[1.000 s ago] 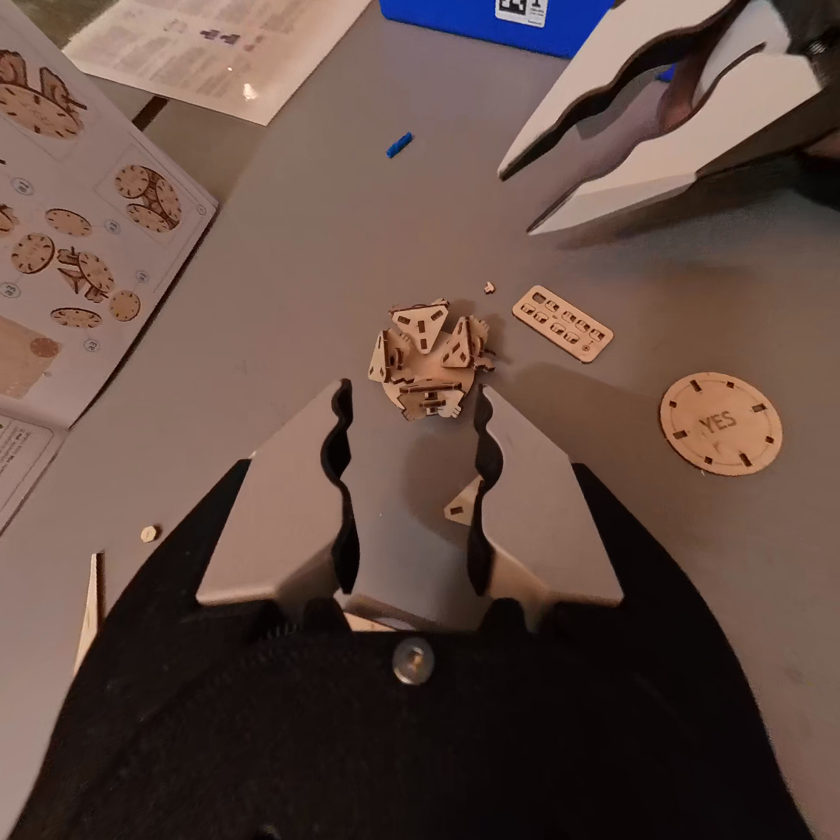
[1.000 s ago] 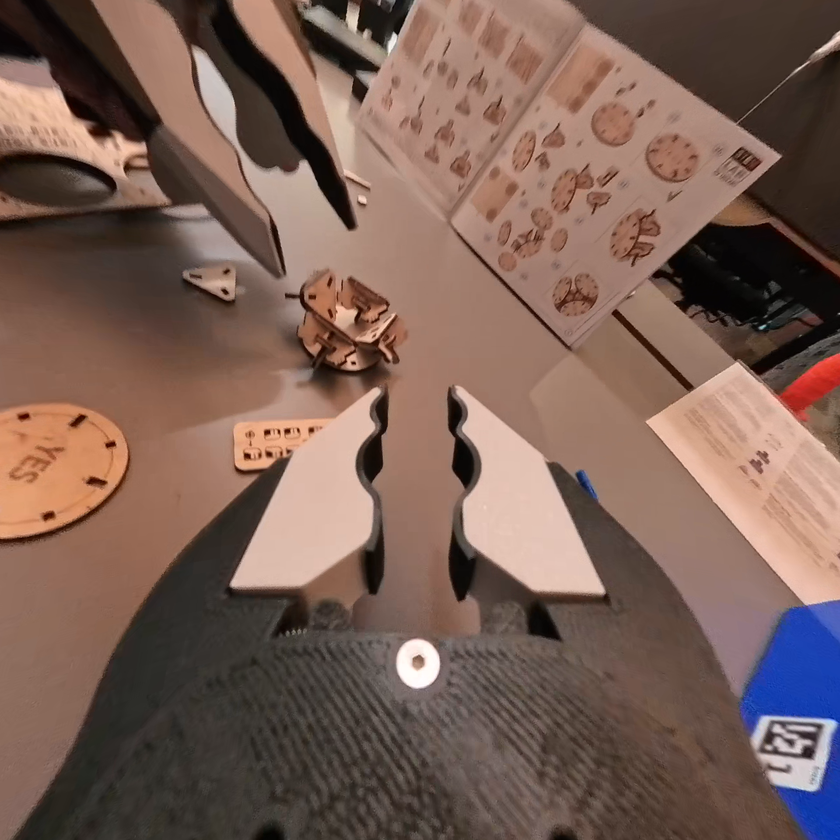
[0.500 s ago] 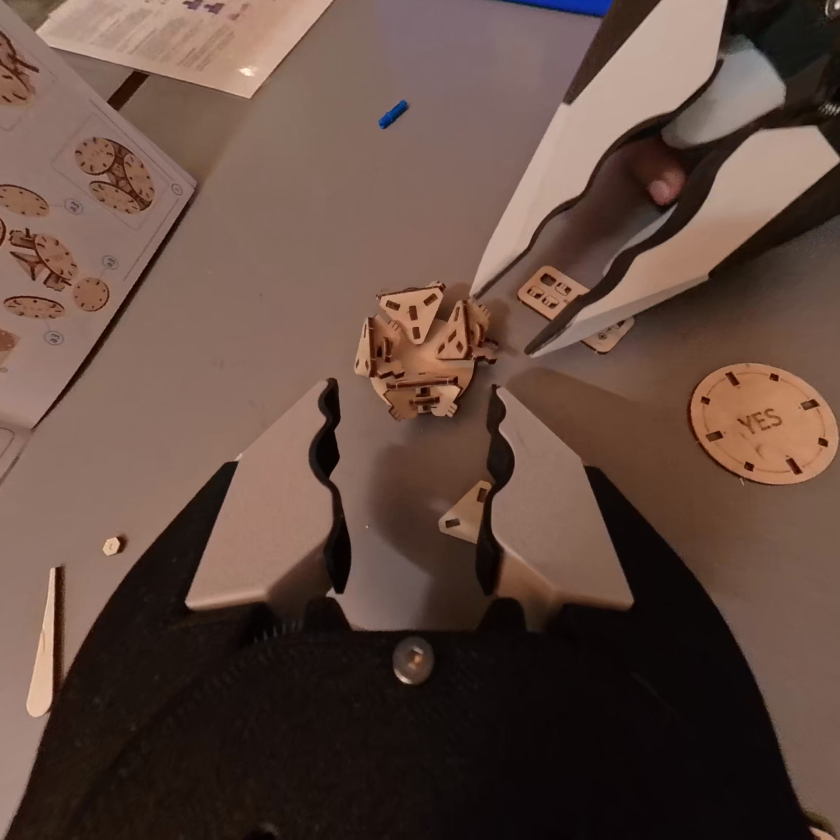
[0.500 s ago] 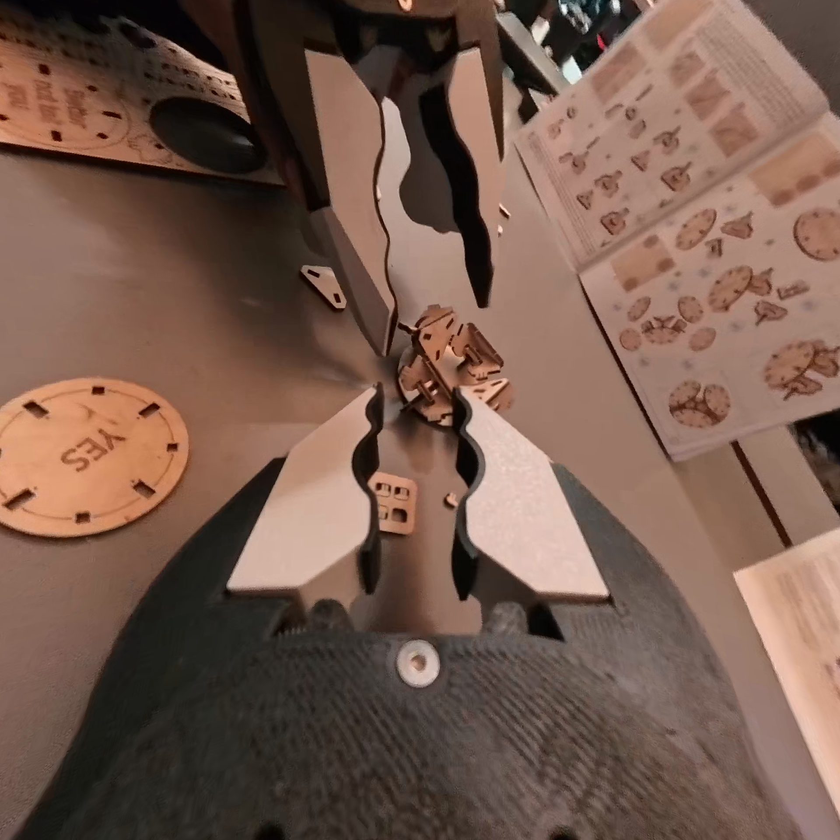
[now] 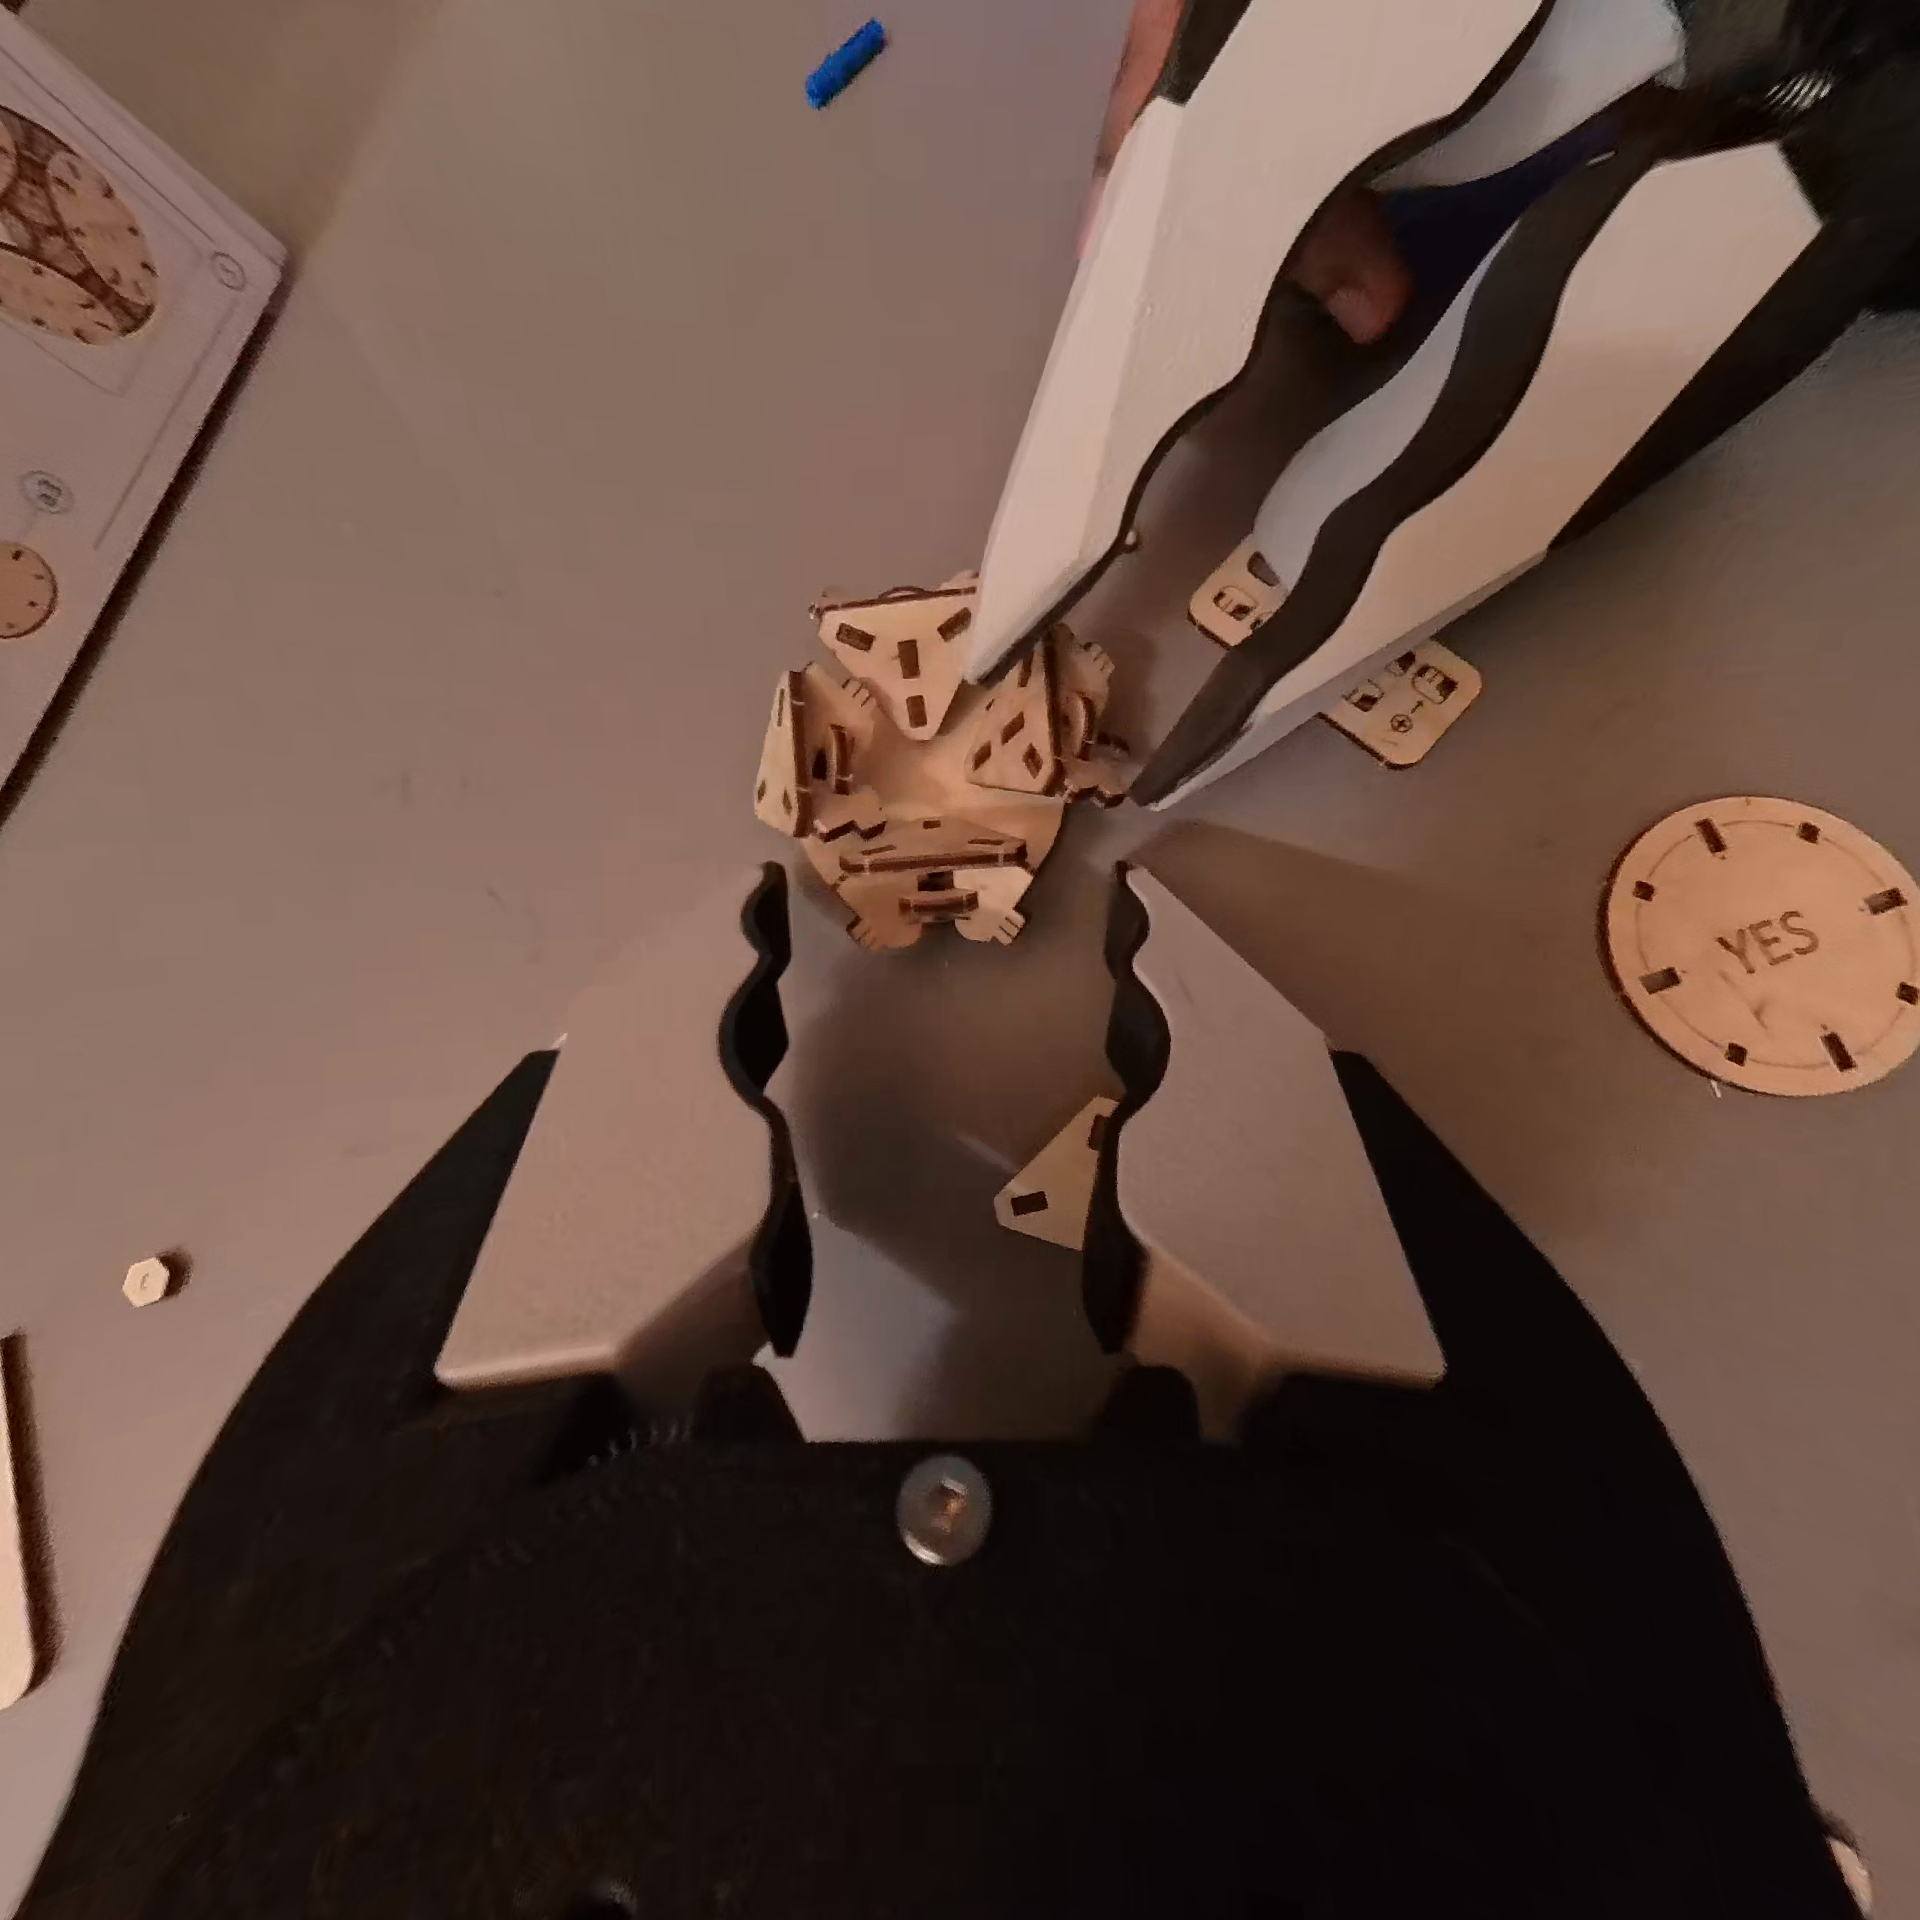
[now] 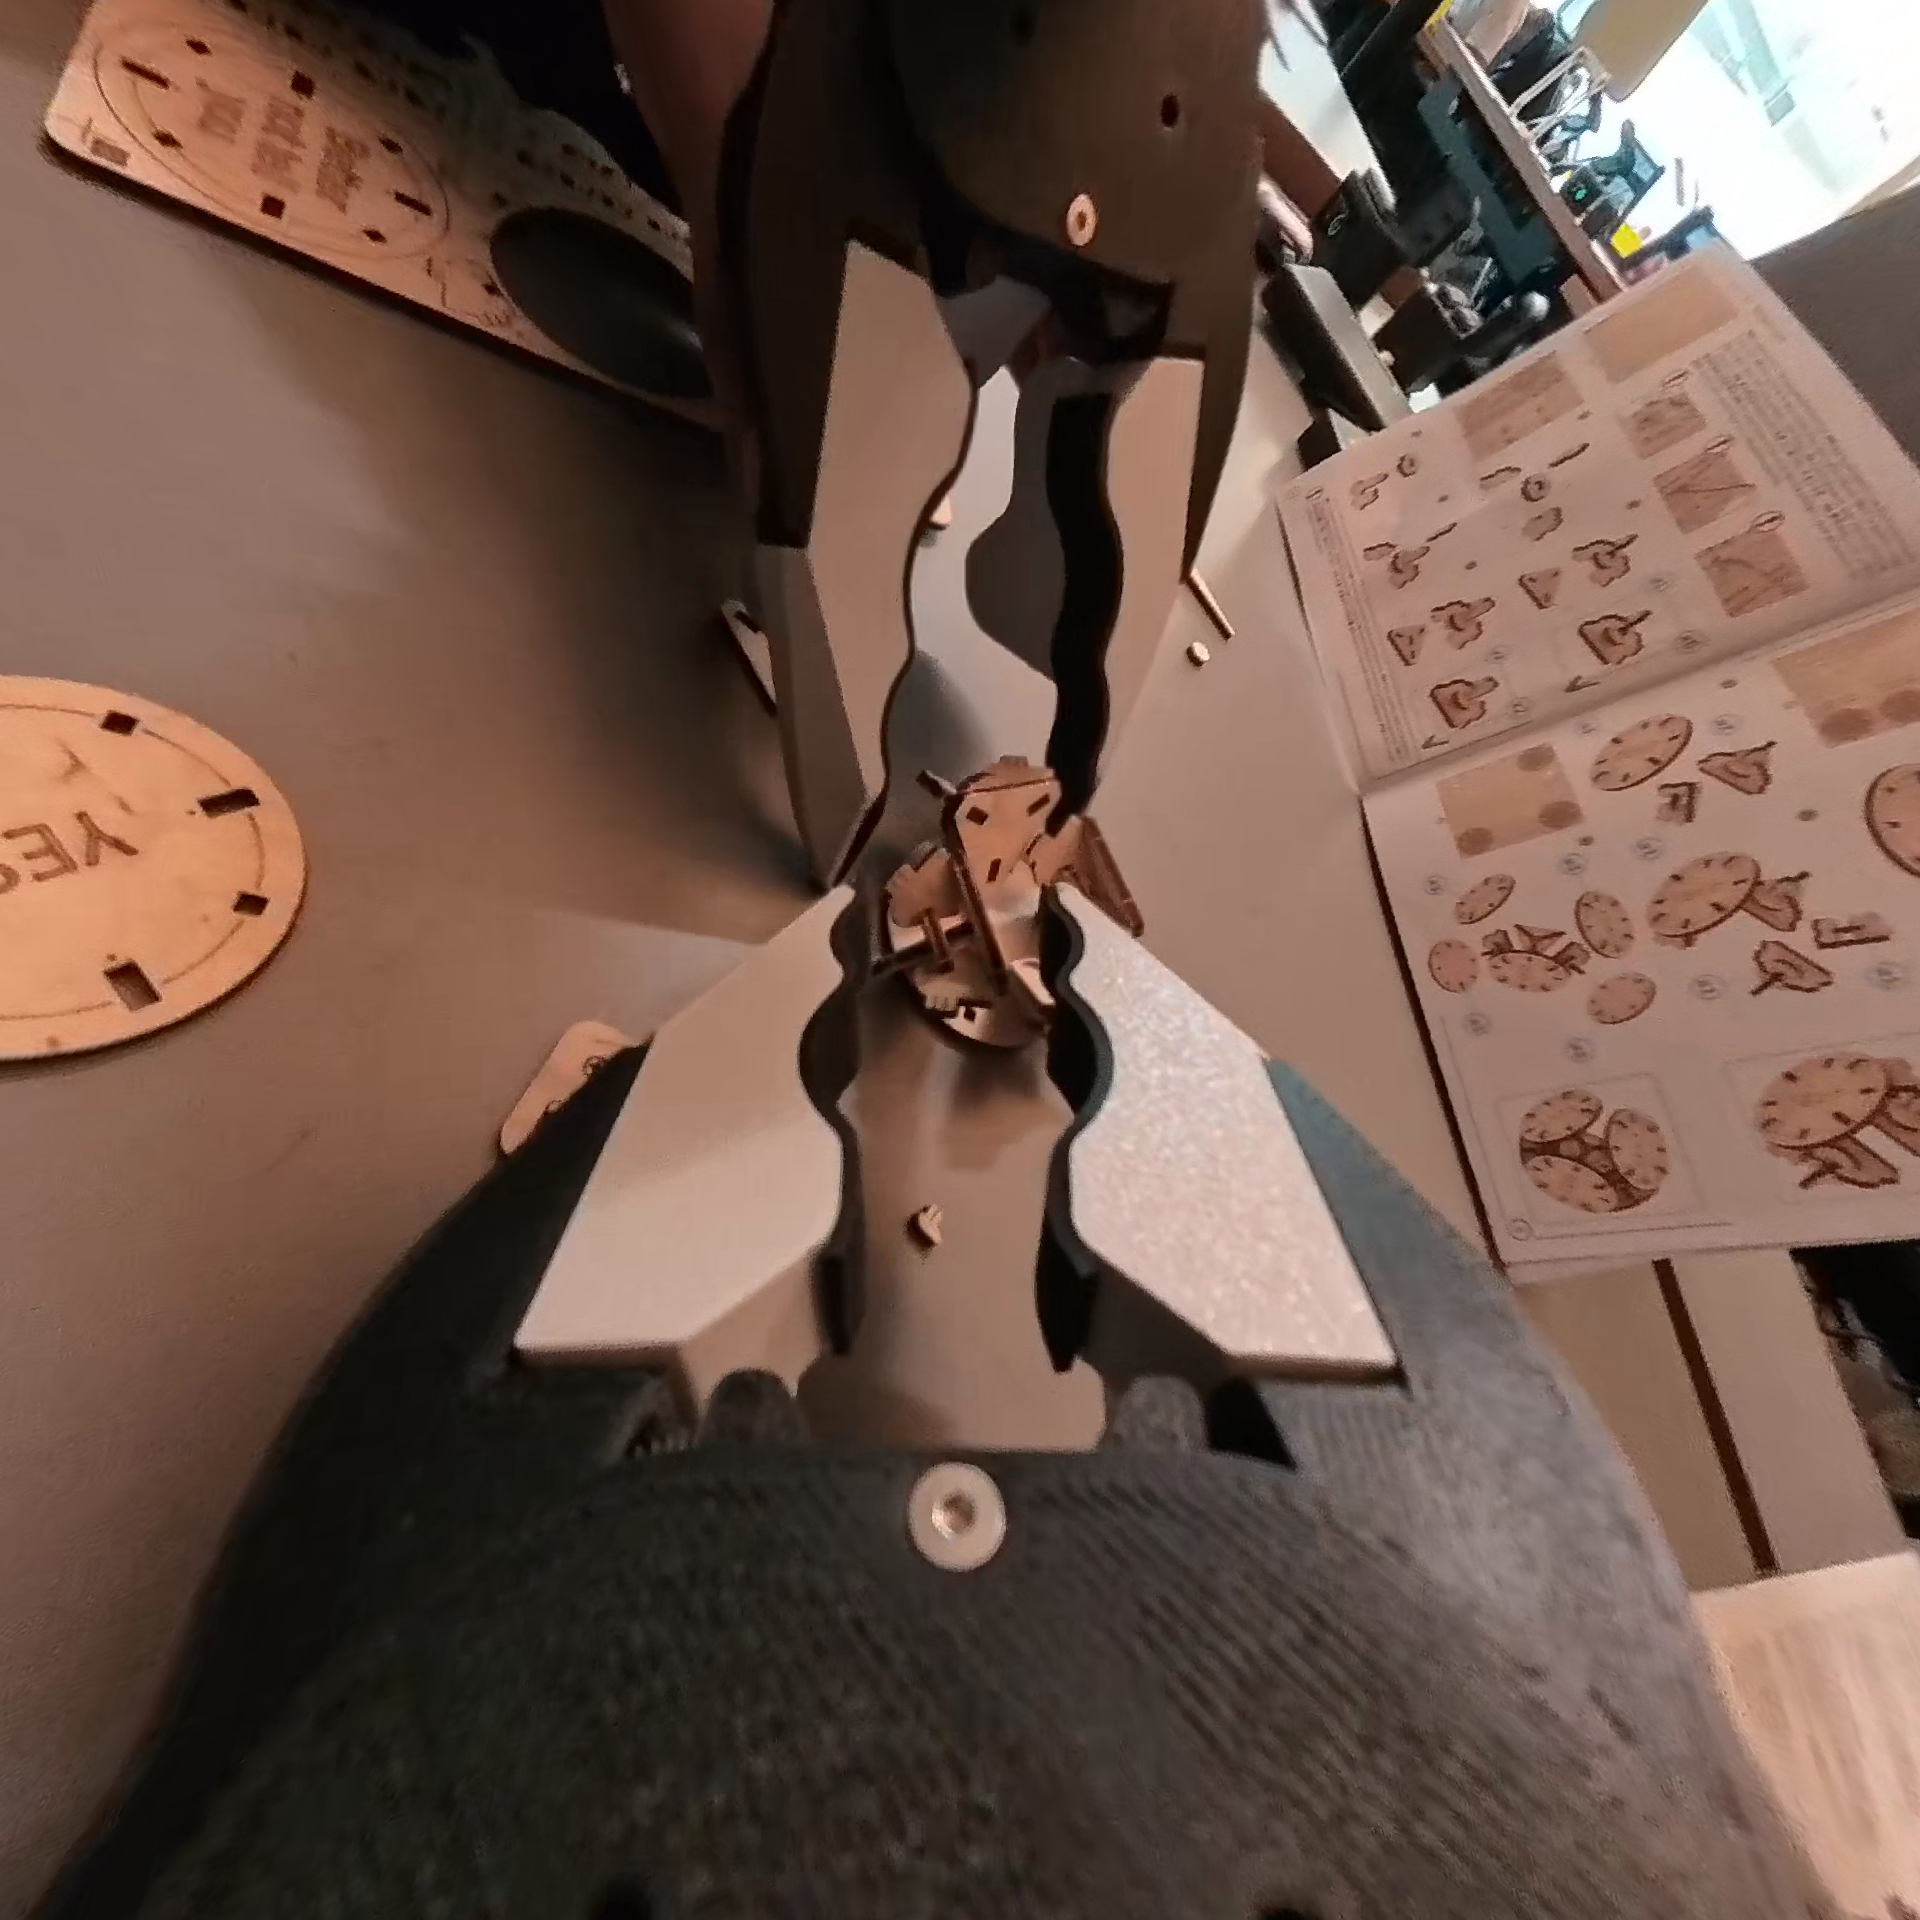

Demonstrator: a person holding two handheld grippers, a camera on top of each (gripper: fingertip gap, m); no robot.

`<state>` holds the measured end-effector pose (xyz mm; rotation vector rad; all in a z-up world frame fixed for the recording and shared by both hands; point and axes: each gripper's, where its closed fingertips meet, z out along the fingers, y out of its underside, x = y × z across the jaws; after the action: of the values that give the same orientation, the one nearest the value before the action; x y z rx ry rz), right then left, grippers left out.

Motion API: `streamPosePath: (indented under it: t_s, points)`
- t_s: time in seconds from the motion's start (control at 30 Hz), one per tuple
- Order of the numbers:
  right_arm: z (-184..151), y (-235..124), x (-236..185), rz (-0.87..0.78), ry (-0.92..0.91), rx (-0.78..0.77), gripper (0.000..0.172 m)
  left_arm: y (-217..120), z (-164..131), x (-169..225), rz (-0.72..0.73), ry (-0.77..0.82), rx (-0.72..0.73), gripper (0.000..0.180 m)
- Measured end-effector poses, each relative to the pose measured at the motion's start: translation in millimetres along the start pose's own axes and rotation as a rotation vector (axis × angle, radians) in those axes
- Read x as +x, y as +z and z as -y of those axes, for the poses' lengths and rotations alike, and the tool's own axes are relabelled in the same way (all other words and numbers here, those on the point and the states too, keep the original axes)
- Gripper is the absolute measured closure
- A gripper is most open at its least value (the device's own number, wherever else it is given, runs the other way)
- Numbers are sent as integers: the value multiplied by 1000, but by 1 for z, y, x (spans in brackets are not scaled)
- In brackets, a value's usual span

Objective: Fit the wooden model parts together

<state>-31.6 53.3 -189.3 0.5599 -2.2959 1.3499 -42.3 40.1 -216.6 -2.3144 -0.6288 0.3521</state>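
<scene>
A small assembly of pale laser-cut wooden pieces rests on the grey table. My left gripper is open and holds nothing. Its fingertips stand just short of the assembly's near edge, without touching it. My right gripper is open, with the assembly between its fingertips. In the left wrist view the right gripper comes in from the upper right. One tip is over the assembly's top triangle and the other is at its right edge. The left gripper shows behind the assembly in the right wrist view.
A round wooden disc with writing lies to the right. A small slotted wooden card lies under the right gripper. A loose wooden triangle lies by my left gripper's right finger. An open instruction booklet, a wooden part sheet and a blue peg lie around. The tips of both grippers are at nearly the same place. My left tips are roughly 5 cm from the loose wooden triangle.
My right gripper has come in from the right and its tips now straddle the assembly, jaws a little wider. My left gripper opened wider and edged closer. The assembly has stayed put.
</scene>
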Motion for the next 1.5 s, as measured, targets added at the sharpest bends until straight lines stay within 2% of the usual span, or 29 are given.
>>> streamPosePath:
  t_s: [0.1,0.3,0.47,0.63,0.73,0.8,0.93,1.03,1.1,1.23,1.3,1.43,1.5]
  points:
    - [-3,1,-5,14,2,-34,144,1,-1,3,-33,-6,-6,126]
    - [-5,-1,-4,35,81,-47,134,1,-1,4,-30,2,-5,132]
    - [-7,1,-5,49,112,-78,139,0,0,6,-19,40,-1,144]
    - [-12,4,-4,64,199,-124,145,0,0,7,-7,56,5,144]
    - [-12,2,3,18,286,-134,150,-3,3,3,4,37,27,135]
    - [-5,-5,15,-28,366,-67,155,-8,8,-1,15,10,73,125]
    - [17,-29,37,-15,652,159,155,-30,27,-11,42,-48,261,124]
    - [35,-48,50,73,910,376,155,-50,47,-10,59,3,444,132]
    - [40,-54,53,141,1030,456,156,-59,57,1,70,98,529,142]
    - [46,-50,50,221,1151,498,156,-72,72,24,187,326,629,156]
    - [48,-45,44,270,1185,493,156,-72,75,32,227,391,648,160]
    - [53,-36,32,367,1246,478,156,-56,67,40,140,344,576,154]
    - [58,-35,28,418,1275,489,156,-52,65,41,96,308,555,157]
